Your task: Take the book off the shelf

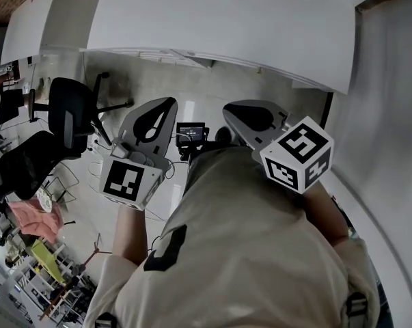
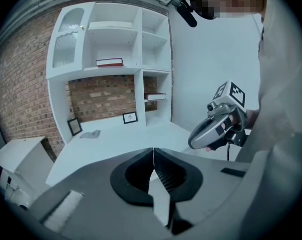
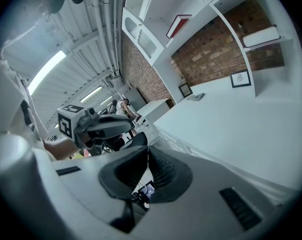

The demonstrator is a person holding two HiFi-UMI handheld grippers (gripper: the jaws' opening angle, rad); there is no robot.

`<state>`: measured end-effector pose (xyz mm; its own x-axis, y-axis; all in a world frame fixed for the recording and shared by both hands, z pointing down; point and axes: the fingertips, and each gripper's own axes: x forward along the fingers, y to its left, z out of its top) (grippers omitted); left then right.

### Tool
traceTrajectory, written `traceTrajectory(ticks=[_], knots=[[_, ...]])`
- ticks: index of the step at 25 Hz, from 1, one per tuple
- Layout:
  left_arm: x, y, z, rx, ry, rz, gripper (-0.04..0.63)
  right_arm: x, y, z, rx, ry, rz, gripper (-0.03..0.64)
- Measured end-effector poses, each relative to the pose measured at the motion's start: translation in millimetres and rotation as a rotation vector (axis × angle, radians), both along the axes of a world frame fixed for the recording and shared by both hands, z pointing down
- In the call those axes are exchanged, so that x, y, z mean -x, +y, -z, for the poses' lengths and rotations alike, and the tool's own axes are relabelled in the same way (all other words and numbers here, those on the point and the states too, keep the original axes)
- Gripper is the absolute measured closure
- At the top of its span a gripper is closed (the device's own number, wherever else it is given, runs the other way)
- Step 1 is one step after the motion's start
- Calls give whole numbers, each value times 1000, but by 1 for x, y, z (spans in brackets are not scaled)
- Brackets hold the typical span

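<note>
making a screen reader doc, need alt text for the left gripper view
The left gripper, jaws shut and empty, points across a white desk toward a white shelf unit on a brick wall, where a red book lies flat on a shelf. The right gripper shows at the right.

We see a black chair (image 1: 69,111) beside another chair (image 1: 24,166), with a pink cloth (image 1: 31,217) near them. On the white surface (image 2: 120,146), below a brick wall (image 2: 103,96), stand two small frames (image 2: 130,117), and a grey scrap (image 2: 90,134) lies between them.
</note>
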<state>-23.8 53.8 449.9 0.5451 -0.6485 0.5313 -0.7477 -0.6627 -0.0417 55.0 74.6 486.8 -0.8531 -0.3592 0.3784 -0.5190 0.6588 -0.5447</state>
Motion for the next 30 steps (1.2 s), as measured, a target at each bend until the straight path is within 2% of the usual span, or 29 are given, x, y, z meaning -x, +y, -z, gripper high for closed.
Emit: traceTrajectory(ticks=[5,9,12,20,23,27,30], knots=[[11,12,15,-24,-58,24,591,-4,4,5,-13,-8,39,611],[41,-2,28,-74,-167,93,591,-6,-17,-7,-44,-9,99,611],[67,-5,59,-117,-258,127,591,-1,-21,-6,-63,-2,145,611],[123,-20,149,-169,-421,171,591,18,-31,26,-77,51,205,611],[138,-41,168,-166,-412,144,591,27,-52,34,-68,65,195,611],[129,-67,135,-143,-340,30,590,48,-71,28,-38,102,184,611],[150,-93,113,-106,-369,-53,591,66,-109,26,-33,133,159,611]])
